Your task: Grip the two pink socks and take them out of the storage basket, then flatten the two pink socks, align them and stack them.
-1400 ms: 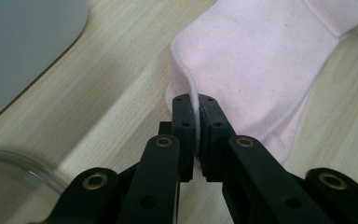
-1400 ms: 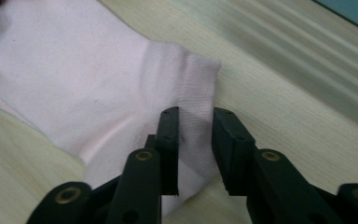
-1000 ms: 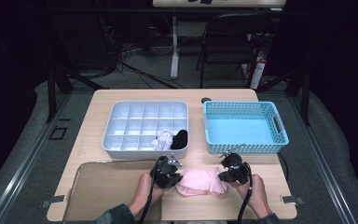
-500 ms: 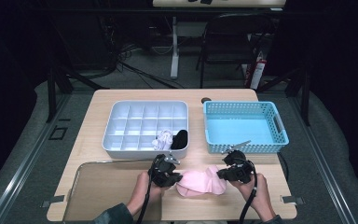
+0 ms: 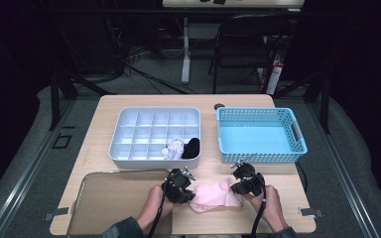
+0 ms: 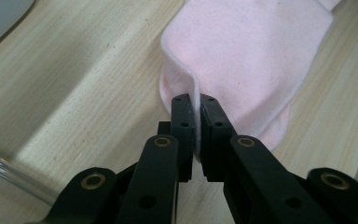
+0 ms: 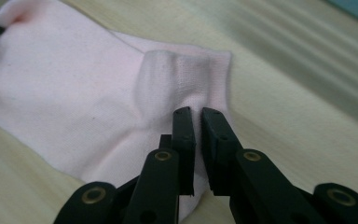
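High view shows a soft pink cotton sock (image 5: 213, 195) lying on the pale wooden desk (image 5: 144, 105), just in front of the white plastic compartment tray (image 5: 129, 135) and nearer the person than it. The left gripper (image 5: 188, 194) pinches the sock's end nearest the tray's front corner, and the right gripper (image 5: 238, 188) pinches the far end, in front of the light blue plastic basket (image 5: 297, 144) that stands beside the tray.

Left gripper view makes the hold plain: the jaws are closed on a raised fold of the sock's edge (image 6: 193, 93), only a thin lip of fabric between the pads. Right gripper view shows the jaws closed on the ribbed cuff (image 7: 186, 88), bunching it.

The main risk, as I judge it, is the left hold. So little cloth is caught that any pull away from the tray, or a stretch between the two grippers, could slide the edge free and drop that end on the desk. Uneven lifting would twist the sock and spoil a neat fold. The tray's near compartments already hold a white bundle (image 5: 172, 148) and a black one (image 5: 191, 148), so a loose sock could catch on a divider when lowered in.
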